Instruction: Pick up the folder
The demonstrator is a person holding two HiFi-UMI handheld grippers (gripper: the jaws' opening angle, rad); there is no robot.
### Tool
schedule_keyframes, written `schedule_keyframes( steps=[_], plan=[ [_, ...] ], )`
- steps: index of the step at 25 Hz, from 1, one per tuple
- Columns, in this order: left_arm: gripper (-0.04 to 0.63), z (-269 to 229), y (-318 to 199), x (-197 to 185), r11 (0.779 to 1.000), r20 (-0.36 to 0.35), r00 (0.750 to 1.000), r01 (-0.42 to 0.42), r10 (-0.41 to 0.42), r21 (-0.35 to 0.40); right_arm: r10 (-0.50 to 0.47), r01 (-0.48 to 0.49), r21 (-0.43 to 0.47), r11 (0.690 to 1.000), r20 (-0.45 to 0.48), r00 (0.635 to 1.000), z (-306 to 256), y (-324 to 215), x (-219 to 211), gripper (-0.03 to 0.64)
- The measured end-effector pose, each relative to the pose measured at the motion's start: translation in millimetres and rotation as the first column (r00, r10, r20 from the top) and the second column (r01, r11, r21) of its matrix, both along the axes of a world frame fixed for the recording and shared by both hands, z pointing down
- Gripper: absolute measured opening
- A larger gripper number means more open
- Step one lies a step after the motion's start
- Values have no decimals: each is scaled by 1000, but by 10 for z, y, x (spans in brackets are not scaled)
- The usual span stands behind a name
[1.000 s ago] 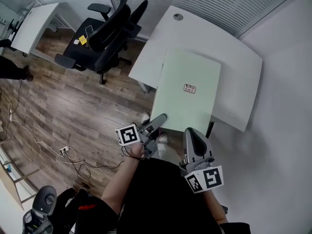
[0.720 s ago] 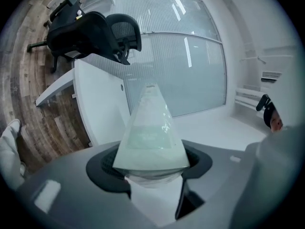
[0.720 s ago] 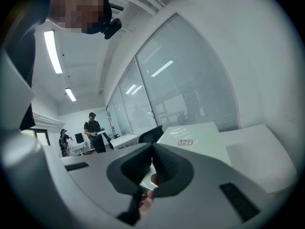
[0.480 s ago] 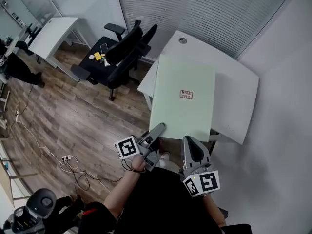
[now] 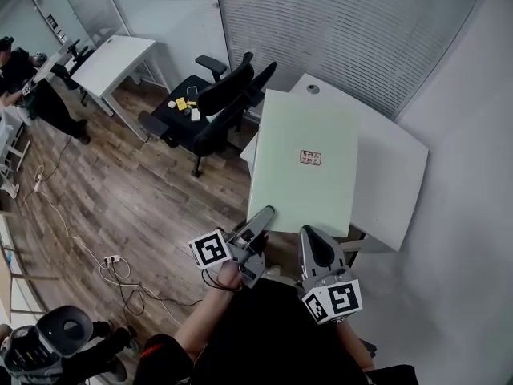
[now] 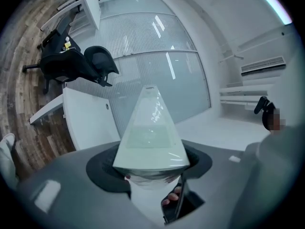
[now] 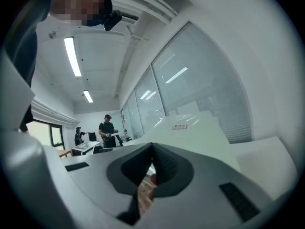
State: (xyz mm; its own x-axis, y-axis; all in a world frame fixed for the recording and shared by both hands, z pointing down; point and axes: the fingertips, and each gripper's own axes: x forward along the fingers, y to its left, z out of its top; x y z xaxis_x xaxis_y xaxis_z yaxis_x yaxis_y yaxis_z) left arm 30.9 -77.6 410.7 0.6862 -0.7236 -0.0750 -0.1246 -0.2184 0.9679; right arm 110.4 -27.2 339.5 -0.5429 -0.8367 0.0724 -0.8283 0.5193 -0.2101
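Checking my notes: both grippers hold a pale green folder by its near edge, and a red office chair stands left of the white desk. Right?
No: the office chair is black, not red, as the head view shows. The rest holds: the left gripper and the right gripper hold the pale green folder by its near edge, with the chair left of the white desk.

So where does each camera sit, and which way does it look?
Head view: on the person's head, looking down at the pale green flat folder over the white desk; left tongs, right tongs, forearm show.
Left gripper view: on left tongs, along the folder's side; a fingertip shows.
Right gripper view: on right tongs, across the folder's top; fingertips show.
All share the folder.
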Motion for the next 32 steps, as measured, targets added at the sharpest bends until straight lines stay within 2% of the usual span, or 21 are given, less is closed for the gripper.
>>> schedule_keyframes(
  steps=[5, 10, 14, 20, 24, 29, 32],
  plan=[
    [281, -142, 129, -68, 998, -44, 998, 55, -54, 22, -17, 17, 40, 999, -1, 1000, -114, 62, -26, 1],
    [282, -174, 151, -172, 994, -26, 995, 94, -93, 46, -51, 51, 59, 997, -5, 999, -118, 79, -106, 2],
    [282, -244, 272, -215, 992, -44, 995, 95, -92, 77, -64, 64, 67, 996, -11, 998, -108, 192, -202, 0],
    [282, -196, 357, -244, 993, -12, 996, 84, -84, 84, -66, 68, 71, 995, -19, 998, -117, 260, -277, 1],
    [282, -189, 379, -262, 994, -51, 995, 89, -86, 56, -70, 69, 50, 996, 2, 998, -94, 255, -306, 0],
    [281, -280, 429, -301, 993, -40, 996, 82, -79, 89, -72, 72, 46, 996, 10, 997, -149, 291, -351, 0],
    [281, -245, 482, -310, 993, -47, 995, 93, -90, 73, -69, 68, 43, 997, 10, 998, -158, 318, -360, 0]
  ],
)
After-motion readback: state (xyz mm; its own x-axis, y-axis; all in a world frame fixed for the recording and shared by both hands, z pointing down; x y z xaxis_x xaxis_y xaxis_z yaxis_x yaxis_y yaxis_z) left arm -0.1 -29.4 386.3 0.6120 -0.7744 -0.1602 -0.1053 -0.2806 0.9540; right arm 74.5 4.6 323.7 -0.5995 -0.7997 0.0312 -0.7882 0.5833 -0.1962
